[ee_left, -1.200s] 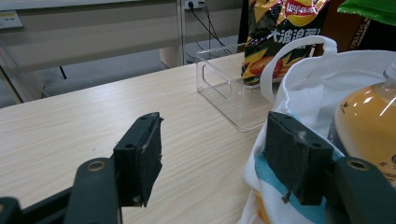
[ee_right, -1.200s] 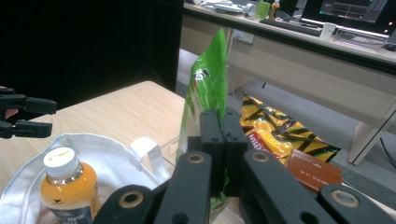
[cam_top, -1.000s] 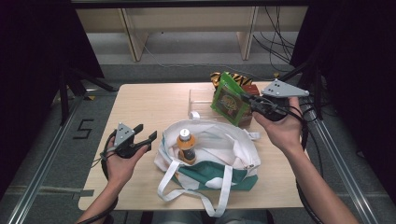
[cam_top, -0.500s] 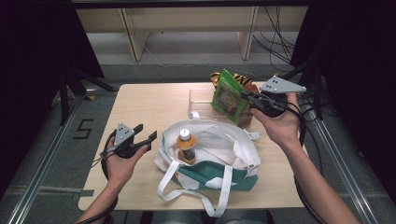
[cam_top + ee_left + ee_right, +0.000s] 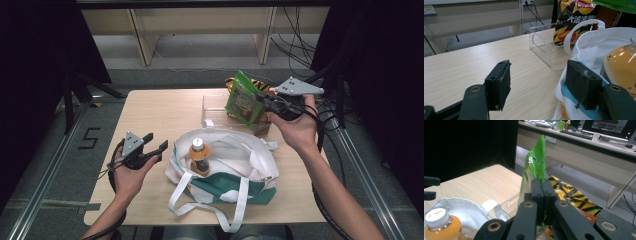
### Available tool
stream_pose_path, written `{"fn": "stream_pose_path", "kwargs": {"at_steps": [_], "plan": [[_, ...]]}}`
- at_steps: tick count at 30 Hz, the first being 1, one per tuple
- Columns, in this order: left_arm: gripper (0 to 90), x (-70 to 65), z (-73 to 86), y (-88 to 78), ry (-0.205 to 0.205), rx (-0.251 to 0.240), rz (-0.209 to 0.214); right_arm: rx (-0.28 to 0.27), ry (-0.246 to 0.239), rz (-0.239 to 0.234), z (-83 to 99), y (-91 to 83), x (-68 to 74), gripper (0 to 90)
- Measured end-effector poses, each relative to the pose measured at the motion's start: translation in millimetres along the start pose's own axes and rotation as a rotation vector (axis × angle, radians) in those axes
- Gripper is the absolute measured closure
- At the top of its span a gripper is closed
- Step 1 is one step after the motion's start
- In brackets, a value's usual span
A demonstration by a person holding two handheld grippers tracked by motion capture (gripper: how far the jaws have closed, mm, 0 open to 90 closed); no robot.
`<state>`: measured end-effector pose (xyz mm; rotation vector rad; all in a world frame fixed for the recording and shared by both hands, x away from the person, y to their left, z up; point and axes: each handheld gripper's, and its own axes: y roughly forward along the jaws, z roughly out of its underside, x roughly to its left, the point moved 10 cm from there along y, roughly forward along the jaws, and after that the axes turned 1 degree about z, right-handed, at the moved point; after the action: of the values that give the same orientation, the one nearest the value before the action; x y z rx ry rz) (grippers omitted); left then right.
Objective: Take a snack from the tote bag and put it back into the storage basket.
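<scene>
My right gripper [image 5: 263,101] is shut on the edge of a green snack bag [image 5: 242,100], which hangs above the clear plastic box [image 5: 214,107] at the table's far right. In the right gripper view the jaws [image 5: 541,188] pinch the upright green snack bag [image 5: 535,166]. A white and green tote bag [image 5: 227,165] lies open mid-table with an orange juice bottle [image 5: 200,155] standing in it. My left gripper [image 5: 150,147] is open just left of the tote. Its pads [image 5: 501,82] stand apart with nothing between them, next to the tote's rim [image 5: 586,42] and the bottle [image 5: 621,65].
A yellow and black chips bag [image 5: 252,82] stands in the clear box [image 5: 544,47], behind the green bag. The tote's white straps [image 5: 200,200] trail toward the near table edge. Bare tabletop [image 5: 160,110] stretches across the far left. Cables hang off the right side.
The right gripper has carried the green snack bag slightly upward in the high view. The left gripper, tote and bottle have stayed put.
</scene>
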<state>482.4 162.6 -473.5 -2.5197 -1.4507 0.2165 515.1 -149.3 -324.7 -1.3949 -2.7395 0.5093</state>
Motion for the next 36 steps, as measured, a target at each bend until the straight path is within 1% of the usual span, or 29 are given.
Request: {"fn": "stream_pose_path", "kwargs": {"at_steps": [1, 2, 3, 4, 11, 13, 14, 16, 18, 19, 20, 21, 22, 24, 25, 29, 30, 31, 32, 34, 36], "plan": [[36.4, 0.1, -0.1, -0.1, 0.0, 0.0, 0.0, -0.002, -0.006, 0.003, -0.1, 0.9, -1.0, 90.0], [36.4, 0.1, -0.3, -0.1, 0.001, -0.002, 0.001, 0.006, 0.005, 0.009, 0.7, 1.3, -1.1, 90.0], [36.4, 0.1, -0.2, -0.1, -0.001, -0.002, 0.0, 0.0, 0.01, 0.007, 0.5, 2.8, -0.8, 90.0], [36.4, 0.2, -0.2, -0.1, 0.0, -0.001, 0.0, 0.002, -0.002, 0.005, 0.6, 3.7, -1.9, 90.0], [36.4, 0.7, -0.2, 0.0, 0.004, -0.002, 0.001, -0.003, 0.0, 0.017, -0.4, 9.8, -4.2, 90.0], [36.4, 0.8, -0.2, 0.1, 0.003, -0.002, 0.001, -0.008, -0.023, 0.022, -1.6, 11.2, -6.5, 90.0], [36.4, 0.8, -0.1, 0.0, 0.002, -0.002, 0.001, -0.006, -0.005, 0.021, -1.5, 11.8, -5.2, 90.0], [36.4, 0.8, -0.2, 0.0, 0.004, -0.002, 0.001, -0.011, -0.022, 0.023, -2.7, 13.4, -7.0, 90.0], [36.4, 0.7, -0.2, 0.0, 0.004, -0.002, 0.001, -0.011, -0.02, 0.019, -2.6, 15.0, -6.5, 90.0], [36.4, 0.7, -0.2, -0.1, 0.005, -0.002, 0.001, -0.011, -0.004, 0.026, -2.2, 15.5, -6.4, 90.0], [36.4, 0.7, -0.3, 0.0, 0.004, -0.002, 0.001, -0.019, -0.015, 0.032, -2.9, 16.9, -8.1, 90.0], [36.4, 0.8, -0.2, 0.0, 0.005, -0.002, 0.001, -0.014, -0.019, 0.028, -2.4, 17.1, -8.4, 90.0], [36.4, 0.8, -0.1, 0.0, 0.003, -0.002, 0.001, -0.011, -0.009, 0.026, -1.9, 17.8, -8.0, 90.0], [36.4, 0.5, -0.2, -0.1, 0.0, -0.003, 0.001, -0.012, -0.009, 0.03, -1.1, 19.4, -9.1, 90.0], [36.4, 0.5, -0.3, 0.0, 0.0, -0.004, 0.002, -0.013, -0.016, 0.032, -0.9, 19.8, -10.2, 90.0], [36.4, 0.5, 0.0, 0.2, 0.0, -0.003, 0.003, -0.008, -0.006, 0.032, 0.6, 21.6, -10.6, 90.0], [36.3, 0.3, -0.2, 0.4, 0.0, -0.005, 0.004, -0.013, -0.016, 0.037, 0.0, 22.0, -12.2, 90.0], [36.4, 0.3, 0.0, 0.1, -0.001, -0.002, 0.002, -0.005, -0.019, 0.029, 0.5, 22.0, -12.0, 90.0], [36.4, 0.4, -0.1, 0.1, 0.0, -0.002, 0.002, -0.003, -0.008, 0.024, 0.8, 22.5, -11.2, 90.0], [36.4, 0.2, -0.4, 0.8, 0.0, -0.008, 0.006, -0.005, -0.004, 0.025, 0.5, 23.5, -11.3, 90.0], [36.4, 0.3, 0.0, 0.4, 0.0, -0.004, 0.004, -0.003, -0.014, 0.033, 0.5, 23.3, -13.0, 90.0]]}}
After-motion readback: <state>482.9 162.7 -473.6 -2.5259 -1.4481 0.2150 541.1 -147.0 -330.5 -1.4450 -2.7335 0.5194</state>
